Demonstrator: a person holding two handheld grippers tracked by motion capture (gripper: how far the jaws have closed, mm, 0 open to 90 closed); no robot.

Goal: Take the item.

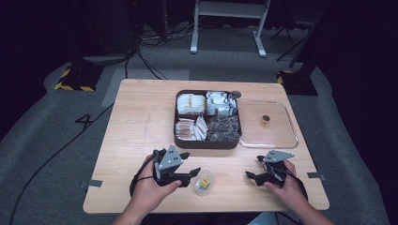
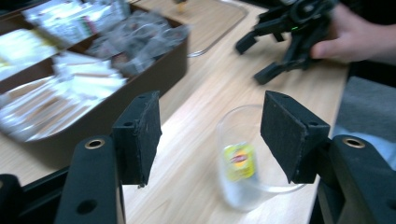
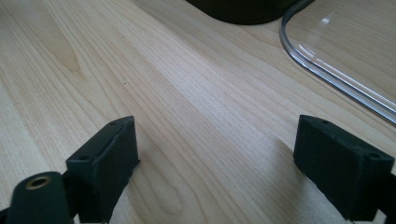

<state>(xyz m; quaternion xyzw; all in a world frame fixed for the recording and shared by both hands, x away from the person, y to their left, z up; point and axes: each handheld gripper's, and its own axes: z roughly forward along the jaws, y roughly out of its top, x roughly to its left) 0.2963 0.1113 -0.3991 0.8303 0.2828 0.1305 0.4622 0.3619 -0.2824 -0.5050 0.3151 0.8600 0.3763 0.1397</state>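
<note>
Left gripper view: left gripper [image 2: 210, 135] fingers stand apart around the glass cup [image 2: 247, 158] low centre, gripping nothing, so back off straight without nudging it.

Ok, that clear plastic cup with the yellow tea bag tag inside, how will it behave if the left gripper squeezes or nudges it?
The clear plastic cup looks thin-walled, so it would probably flex under a hard squeeze. Holding just a yellow tea bag tag, it seems light and may slide or tip on the smooth wooden table.
</note>
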